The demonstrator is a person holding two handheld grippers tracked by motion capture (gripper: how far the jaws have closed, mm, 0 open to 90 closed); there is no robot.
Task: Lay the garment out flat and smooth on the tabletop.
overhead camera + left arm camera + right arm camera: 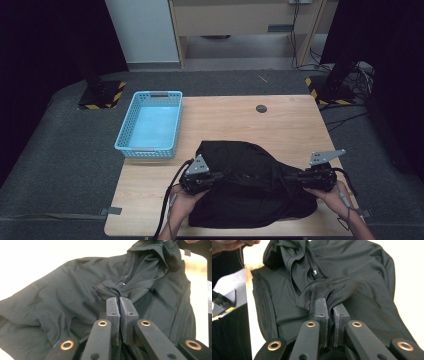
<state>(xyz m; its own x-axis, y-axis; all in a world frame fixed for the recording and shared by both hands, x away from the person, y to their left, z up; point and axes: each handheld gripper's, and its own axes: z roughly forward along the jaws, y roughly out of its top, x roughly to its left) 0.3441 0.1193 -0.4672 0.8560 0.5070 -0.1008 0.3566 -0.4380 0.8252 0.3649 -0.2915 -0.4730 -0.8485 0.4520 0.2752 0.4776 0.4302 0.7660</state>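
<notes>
Pale wooden tabletop [280, 120]. Crumpled black fabric garment [250, 185] lies at its near edge; empty light-blue perforated plastic basket [150, 125] sits beside it, far left. Left gripper [216, 176] and right gripper [289, 176]: jaws pinched tight on bunched cloth. Likely mid-spread or fold; next move needs even tension.

surface: light wooden table [225, 117] | near edge, centre-right: crumpled black garment [250, 185] lying on it | far left corner: empty blue plastic basket [150, 125] | far centre: small dark round disc [261, 108]
</notes>
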